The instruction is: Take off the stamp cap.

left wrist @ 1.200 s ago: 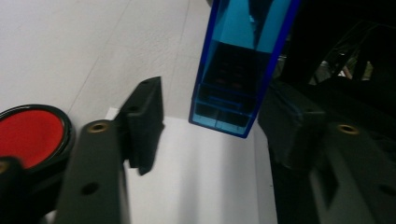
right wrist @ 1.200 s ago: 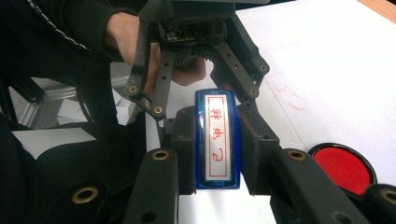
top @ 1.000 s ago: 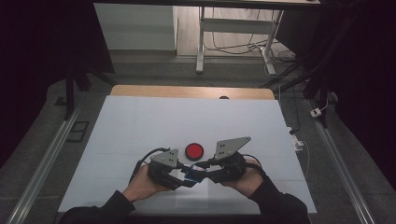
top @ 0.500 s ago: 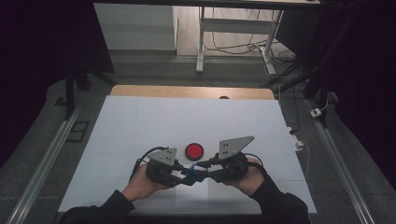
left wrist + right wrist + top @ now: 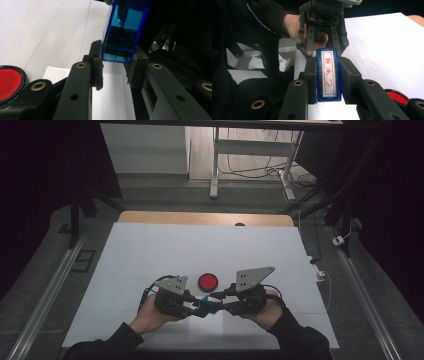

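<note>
The blue stamp [image 5: 328,75] bears red characters "已审核".

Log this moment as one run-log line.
left gripper: shut on blue stamp | right gripper: shut on blue stamp | red ink pad: on table, beyond both grippers | stamp above white paper

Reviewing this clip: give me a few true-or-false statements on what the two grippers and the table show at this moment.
1. Both grippers grip the blue stamp. True.
2. The red ink pad sits beyond the grippers on the white table. True.
3. The stamp stands on the ink pad. False: it is held between the left gripper and the right gripper, apart from the pad.
4. The stamp's face is blank. False: it bears red characters.
</note>
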`<action>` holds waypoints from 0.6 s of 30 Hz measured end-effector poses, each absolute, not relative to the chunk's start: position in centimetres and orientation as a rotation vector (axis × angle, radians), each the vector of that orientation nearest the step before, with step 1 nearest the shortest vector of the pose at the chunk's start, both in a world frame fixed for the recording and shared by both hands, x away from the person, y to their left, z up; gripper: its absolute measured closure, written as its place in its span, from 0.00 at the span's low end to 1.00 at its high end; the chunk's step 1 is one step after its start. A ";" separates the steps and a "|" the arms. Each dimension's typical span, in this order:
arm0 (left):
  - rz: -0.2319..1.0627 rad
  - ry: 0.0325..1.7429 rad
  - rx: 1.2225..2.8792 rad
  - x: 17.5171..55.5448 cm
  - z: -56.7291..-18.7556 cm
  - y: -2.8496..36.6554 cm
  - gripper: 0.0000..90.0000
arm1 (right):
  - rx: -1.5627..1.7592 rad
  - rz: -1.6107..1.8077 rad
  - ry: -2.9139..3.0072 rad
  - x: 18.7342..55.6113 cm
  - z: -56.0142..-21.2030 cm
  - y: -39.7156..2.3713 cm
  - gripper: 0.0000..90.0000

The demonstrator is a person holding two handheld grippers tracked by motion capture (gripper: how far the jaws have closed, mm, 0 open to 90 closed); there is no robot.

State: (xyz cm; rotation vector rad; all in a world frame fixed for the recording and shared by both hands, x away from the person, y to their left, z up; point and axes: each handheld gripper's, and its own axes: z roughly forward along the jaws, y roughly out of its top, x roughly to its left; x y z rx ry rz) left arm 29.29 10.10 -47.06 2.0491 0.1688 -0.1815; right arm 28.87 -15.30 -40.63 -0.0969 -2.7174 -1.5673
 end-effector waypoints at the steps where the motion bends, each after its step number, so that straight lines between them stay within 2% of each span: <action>1: -0.184 0.174 2.050 29.3 -47.1 10.1 0.77 | -0.082 -1.567 -2.733 28.8 -40.6 -15.3 0.78; 7: -0.190 0.240 2.068 29.6 -47.3 10.3 0.77 | -0.058 -1.594 -2.831 28.1 -40.4 -15.1 0.78; 18: -0.095 0.316 2.147 29.3 -47.2 10.1 0.77 | -0.151 -1.620 -2.806 28.5 -40.4 -15.4 0.78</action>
